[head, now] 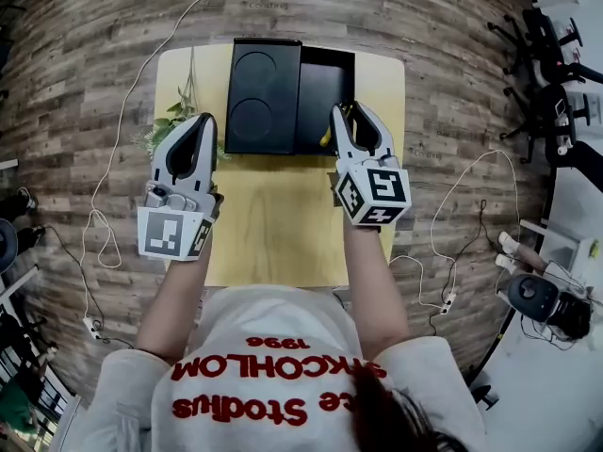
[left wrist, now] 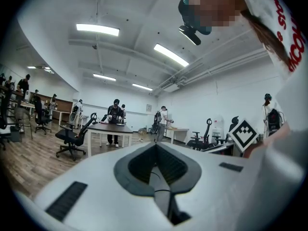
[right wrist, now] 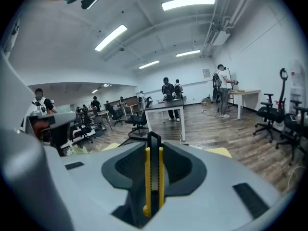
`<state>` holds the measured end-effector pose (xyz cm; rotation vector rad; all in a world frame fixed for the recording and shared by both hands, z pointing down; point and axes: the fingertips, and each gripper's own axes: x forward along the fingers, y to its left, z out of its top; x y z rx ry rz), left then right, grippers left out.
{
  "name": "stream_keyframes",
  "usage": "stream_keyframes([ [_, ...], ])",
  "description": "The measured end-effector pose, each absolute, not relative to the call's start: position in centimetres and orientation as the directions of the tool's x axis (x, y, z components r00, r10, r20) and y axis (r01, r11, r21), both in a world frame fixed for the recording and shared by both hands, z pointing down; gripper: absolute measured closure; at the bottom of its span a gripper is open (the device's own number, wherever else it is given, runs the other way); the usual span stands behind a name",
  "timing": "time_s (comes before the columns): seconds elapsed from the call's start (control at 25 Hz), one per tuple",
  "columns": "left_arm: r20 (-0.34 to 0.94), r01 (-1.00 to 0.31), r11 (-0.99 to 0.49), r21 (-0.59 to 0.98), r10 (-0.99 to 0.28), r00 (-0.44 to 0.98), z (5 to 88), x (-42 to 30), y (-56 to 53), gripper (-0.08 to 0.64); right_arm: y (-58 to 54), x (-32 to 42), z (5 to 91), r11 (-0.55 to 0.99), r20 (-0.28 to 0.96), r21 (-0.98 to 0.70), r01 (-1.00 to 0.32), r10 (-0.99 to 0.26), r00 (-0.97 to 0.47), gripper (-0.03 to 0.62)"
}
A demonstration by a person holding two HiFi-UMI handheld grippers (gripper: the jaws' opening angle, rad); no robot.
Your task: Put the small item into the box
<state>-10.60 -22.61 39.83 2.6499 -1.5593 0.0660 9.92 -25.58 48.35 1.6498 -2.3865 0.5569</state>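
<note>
Yellow box cutter (right wrist: 153,177) is pinched lengthwise between the right gripper (right wrist: 153,137) jaws, which sit partly apart around it. The open black box (head: 330,64) sits right under its tips. The left gripper (head: 201,125) is closed on nothing.

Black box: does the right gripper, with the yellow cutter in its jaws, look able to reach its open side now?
Probably yes. The right gripper, shut on the yellow cutter, has its tips at the near edge of the black box, by its open right side, and nothing lies between them.
</note>
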Motion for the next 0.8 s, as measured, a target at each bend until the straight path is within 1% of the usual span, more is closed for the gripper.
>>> stream_keyframes([
  [0.32,0.1,-0.875,-0.481,0.047,-0.87,0.483,41.2,-10.4,-22.6,0.554,-27.4,8.8,53.8,0.326,0.544,-0.141,-0.935,-0.763,-0.349,0.473],
  [0.68,0.111,-0.885,-0.462,0.053,-0.878,0.465,41.5,-10.6,-22.4,0.554,-28.5,8.4,56.9,0.354,0.674,-0.016,-0.935,-0.687,-0.271,0.468],
  [0.8,0.106,-0.886,-0.459,0.062,-0.88,0.463,41.7,-10.8,-22.2,0.554,-28.3,8.1,57.3,0.371,0.695,0.008,-0.929,-0.67,-0.261,0.465],
])
